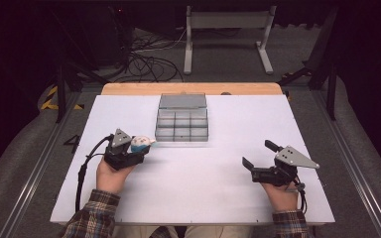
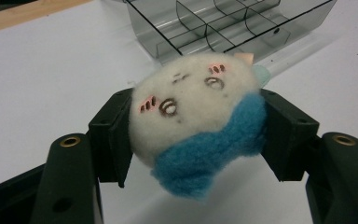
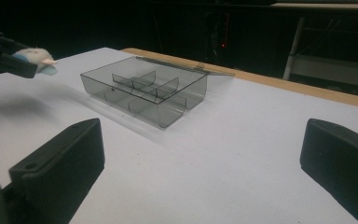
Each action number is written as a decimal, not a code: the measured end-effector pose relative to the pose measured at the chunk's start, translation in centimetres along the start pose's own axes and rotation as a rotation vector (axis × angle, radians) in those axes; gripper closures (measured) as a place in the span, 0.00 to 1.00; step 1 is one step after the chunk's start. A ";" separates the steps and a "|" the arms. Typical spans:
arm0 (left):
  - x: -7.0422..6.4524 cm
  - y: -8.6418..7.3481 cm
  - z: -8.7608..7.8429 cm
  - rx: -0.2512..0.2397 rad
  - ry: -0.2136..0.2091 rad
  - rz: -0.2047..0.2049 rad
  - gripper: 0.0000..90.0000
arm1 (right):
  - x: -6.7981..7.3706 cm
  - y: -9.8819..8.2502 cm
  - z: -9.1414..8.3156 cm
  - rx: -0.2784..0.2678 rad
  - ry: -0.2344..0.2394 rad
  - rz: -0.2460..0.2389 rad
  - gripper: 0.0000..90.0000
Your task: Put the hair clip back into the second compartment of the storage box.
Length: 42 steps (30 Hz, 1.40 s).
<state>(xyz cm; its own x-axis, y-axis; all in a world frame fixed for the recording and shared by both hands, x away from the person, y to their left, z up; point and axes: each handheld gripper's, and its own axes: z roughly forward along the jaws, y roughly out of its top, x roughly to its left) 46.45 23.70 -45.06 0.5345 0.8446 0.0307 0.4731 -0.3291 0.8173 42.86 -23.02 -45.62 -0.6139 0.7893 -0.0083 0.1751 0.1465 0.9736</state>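
The left gripper (image 2: 193,135) clamps a small felt plush toy (image 2: 198,116) between its two black jaws, one jaw pressed against each side. The toy is a white, roughly egg-shaped body with a stitched face and a blue felt band across its lower part. In the left gripper view, its long axis runs across the jaws, tilted up toward the right, and the face turns up toward the camera. A small peach-coloured tip and a pale blue part project at the far end; the body hides most of them. The toy's underside and its contact faces against the jaws are concealed.

In the high view, the toy (image 1: 141,144) is held above the white table (image 1: 203,188), just left of the near-left corner of the compartment box (image 1: 182,124).

The right gripper (image 1: 259,156) stands with its jaws wide apart and nothing between them, well apart from the box.

The box is smoky transparent plastic, divided into compartments, with its lid (image 1: 182,101) open toward the far side. A wooden strip (image 1: 129,89) borders the table's far edge. Beyond it, cables (image 1: 149,64) and a grey frame (image 1: 228,29) sit on the floor in dim light.
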 end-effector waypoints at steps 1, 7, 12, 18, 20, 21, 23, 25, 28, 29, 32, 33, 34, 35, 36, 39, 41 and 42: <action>0.0 0.2 0.1 -0.004 0.004 0.010 0.40 | 0.0 0.0 0.0 0.000 0.000 0.000 0.01; -0.2 1.0 0.5 -0.004 0.003 0.013 0.40 | 0.0 0.0 0.0 -0.001 -0.001 0.002 0.01; 0.0 1.7 0.9 -0.003 0.007 0.022 0.40 | 0.0 0.0 0.0 0.002 -0.003 0.006 0.01; 0.2 2.2 1.2 -0.004 -0.005 0.010 0.40 | 0.0 0.0 0.0 0.001 -0.003 0.007 0.01; 0.2 2.5 1.3 -0.008 -0.006 0.008 0.40 | 0.0 0.0 0.0 0.002 -0.004 0.008 0.01; 0.2 2.6 1.3 -0.008 -0.012 0.005 0.40 | 0.0 0.0 0.0 0.002 -0.005 0.008 0.01; 0.2 2.8 1.4 -0.011 -0.007 0.009 0.40 | 0.0 0.0 0.0 0.001 -0.005 0.009 0.01; 0.2 3.1 1.6 -0.011 -0.011 0.012 0.40 | -0.1 0.0 0.0 0.003 -0.008 0.008 0.01; 0.2 3.5 1.9 -0.010 -0.005 0.012 0.40 | -0.1 0.1 0.0 0.003 -0.008 0.008 0.01; 0.2 3.6 2.0 -0.009 -0.009 0.011 0.40 | -0.1 0.1 0.0 0.002 -0.008 0.008 0.01; 0.2 4.0 2.2 -0.014 -0.004 0.019 0.40 | -0.1 0.0 0.0 0.003 -0.008 0.009 0.01; 0.1 4.2 2.3 -0.014 -0.006 0.016 0.40 | -0.1 0.0 0.0 0.003 -0.007 0.009 0.01; 0.1 4.3 2.4 -0.021 -0.005 0.018 0.40 | -0.1 0.0 0.0 0.003 -0.008 0.008 0.01; 0.1 4.4 2.5 -0.028 -0.003 0.012 0.40 | -0.1 0.0 0.0 0.002 -0.007 0.008 0.01; 0.2 4.4 2.5 -0.030 -0.003 0.013 0.40 | -0.1 0.0 0.0 0.002 -0.007 0.009 0.01; 0.3 4.6 2.8 -0.039 -0.009 -0.002 0.40 | -0.1 0.0 0.0 0.002 -0.007 0.009 0.01; 0.3 4.7 3.0 -0.034 -0.008 0.000 0.40 | -0.1 0.0 0.1 0.003 -0.006 0.012 0.01; 0.3 4.7 3.1 -0.029 -0.007 -0.001 0.40 | -0.1 0.0 0.1 0.006 -0.005 0.008 0.01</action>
<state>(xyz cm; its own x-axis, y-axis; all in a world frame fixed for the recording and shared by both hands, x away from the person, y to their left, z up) 51.07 21.10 -42.99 0.5388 0.8420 0.0257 0.4535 -0.3156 0.8335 42.98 -23.00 -45.62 -0.6087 0.7934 -0.0022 0.1842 0.1440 0.9723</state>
